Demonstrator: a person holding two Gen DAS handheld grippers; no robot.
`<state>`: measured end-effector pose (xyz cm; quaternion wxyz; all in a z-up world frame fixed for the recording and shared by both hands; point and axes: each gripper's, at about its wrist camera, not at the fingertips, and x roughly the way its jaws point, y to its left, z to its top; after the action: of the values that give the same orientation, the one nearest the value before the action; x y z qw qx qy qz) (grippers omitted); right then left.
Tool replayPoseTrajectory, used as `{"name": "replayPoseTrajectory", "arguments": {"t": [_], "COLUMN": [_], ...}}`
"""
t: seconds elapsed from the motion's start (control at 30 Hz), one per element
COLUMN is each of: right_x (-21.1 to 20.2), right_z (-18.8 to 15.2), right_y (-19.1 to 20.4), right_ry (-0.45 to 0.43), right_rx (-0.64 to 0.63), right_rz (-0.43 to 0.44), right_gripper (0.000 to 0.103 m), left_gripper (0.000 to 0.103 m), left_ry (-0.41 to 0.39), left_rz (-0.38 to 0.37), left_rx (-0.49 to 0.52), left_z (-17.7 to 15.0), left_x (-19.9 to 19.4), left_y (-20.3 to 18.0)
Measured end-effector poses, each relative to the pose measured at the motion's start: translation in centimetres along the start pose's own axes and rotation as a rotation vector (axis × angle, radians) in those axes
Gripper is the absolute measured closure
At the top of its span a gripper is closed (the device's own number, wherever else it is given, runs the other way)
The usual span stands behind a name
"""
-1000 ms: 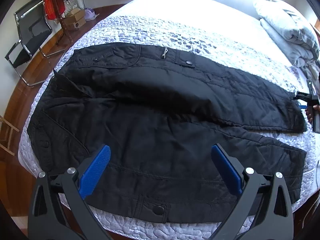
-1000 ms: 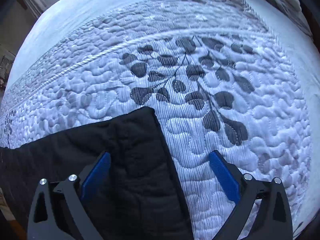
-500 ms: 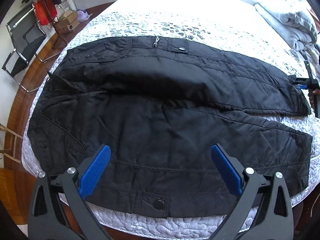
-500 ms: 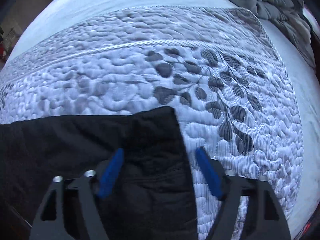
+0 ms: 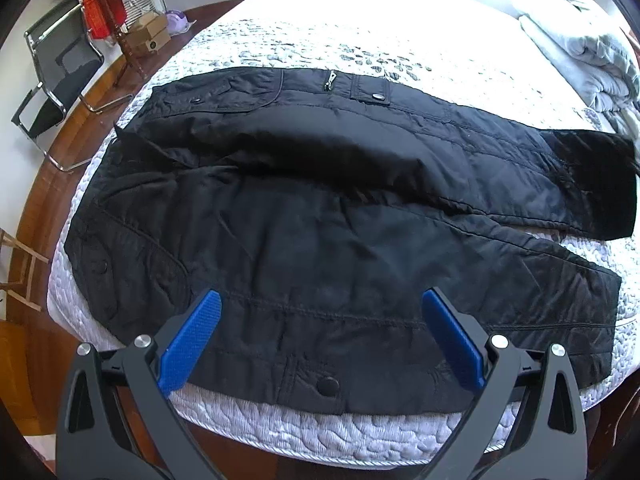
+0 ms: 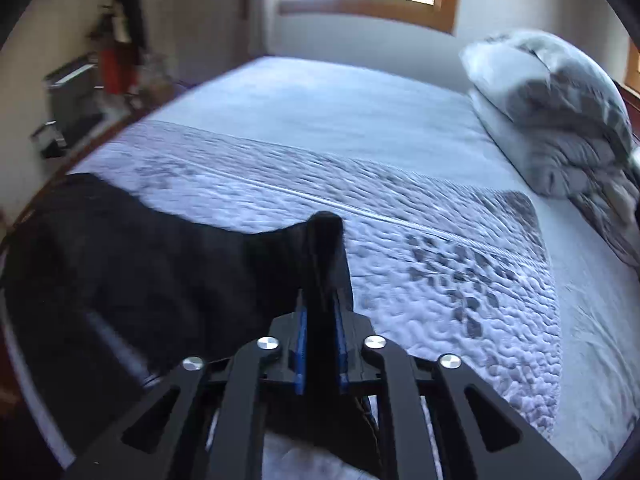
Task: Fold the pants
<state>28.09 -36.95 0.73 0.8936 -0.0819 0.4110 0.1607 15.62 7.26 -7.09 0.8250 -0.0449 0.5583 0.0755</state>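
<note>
Starting at my right gripper [image 6: 319, 344], I find its blue pads closed on the hem of the far leg [image 6: 320, 248] of the pants [image 5: 320, 208], the cloth pinched upright between the fingers and raised off the quilt [image 6: 460, 248]. My left gripper [image 5: 320, 344] hangs spread wide and holding nothing above the near side seam, just short of the lower pocket snap [image 5: 328, 385]. Ahead of it the pants lie open across the bed, both legs side by side and not stacked, waistband off to the left, cuffs to the right. Beyond them sits the folded bedding [image 5: 580, 48]. My judgement: no fold is made yet; only the first grasp is secured, and the leg-over-leg fold and later crosswise folds remain.
</note>
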Motion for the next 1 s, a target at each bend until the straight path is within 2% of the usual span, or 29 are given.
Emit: {"name": "replayPoseTrajectory", "arguments": {"t": [0.13, 0.3, 0.4, 0.5, 0.63, 0.77, 0.8, 0.83, 0.87, 0.93, 1.0], "right_x": [-5.8, -9.3, -10.2, -11.6, -13.7, -13.8, -13.7, -13.4, -13.3, -12.9, -11.5], "right_z": [-4.3, -10.1, -13.6, -16.2, -19.3, -20.3, -20.1, -19.6, -19.1, -17.7, -16.6], "right_y": [4.9, 8.0, 8.2, 7.6, 4.9, 4.5, 4.7, 5.2, 5.8, 8.1, 10.7], "right_ry": [-0.037, -0.021, -0.001, -0.004, -0.041, 0.008, 0.020, 0.028, 0.026, 0.002, 0.011], "right_rx": [-0.098, -0.113, -0.054, 0.043, 0.243, 0.248, 0.240, 0.232, 0.222, 0.156, 0.091], "right_rz": [0.045, 0.059, 0.070, 0.088, 0.116, 0.070, 0.074, 0.075, 0.080, 0.109, 0.143], "right_gripper": [0.095, 0.097, 0.097, 0.103, 0.103, 0.103, 0.100, 0.084, 0.062, 0.052, 0.050], "left_gripper": [0.003, 0.003, 0.003, 0.003, 0.003, 0.003, 0.003, 0.003, 0.003, 0.003, 0.003], "left_ry": [-0.019, -0.039, -0.049, -0.060, -0.060, -0.049, -0.046, -0.045, -0.043, -0.041, -0.044], "left_rz": [-0.012, -0.025, -0.035, -0.041, -0.062, -0.067, -0.070, -0.074, -0.081, -0.089, -0.089], "left_rx": [-0.007, 0.000, 0.007, 0.013, 0.007, 0.018, 0.021, 0.023, 0.025, 0.029, 0.030], "left_z": [-0.6, -1.3, -1.6, -2.0, -2.4, -2.7, -2.8, -2.9, -3.0, -3.2, -3.3], "left_x": [-1.3, -2.8, -3.7, -4.3, -4.7, -4.3, -4.1, -4.1, -4.0, -3.8, -3.7], "left_y": [0.0, -0.5, -0.8, -1.0, -1.1, -1.6, -1.7, -1.9, -2.0, -2.2, -2.3]}}
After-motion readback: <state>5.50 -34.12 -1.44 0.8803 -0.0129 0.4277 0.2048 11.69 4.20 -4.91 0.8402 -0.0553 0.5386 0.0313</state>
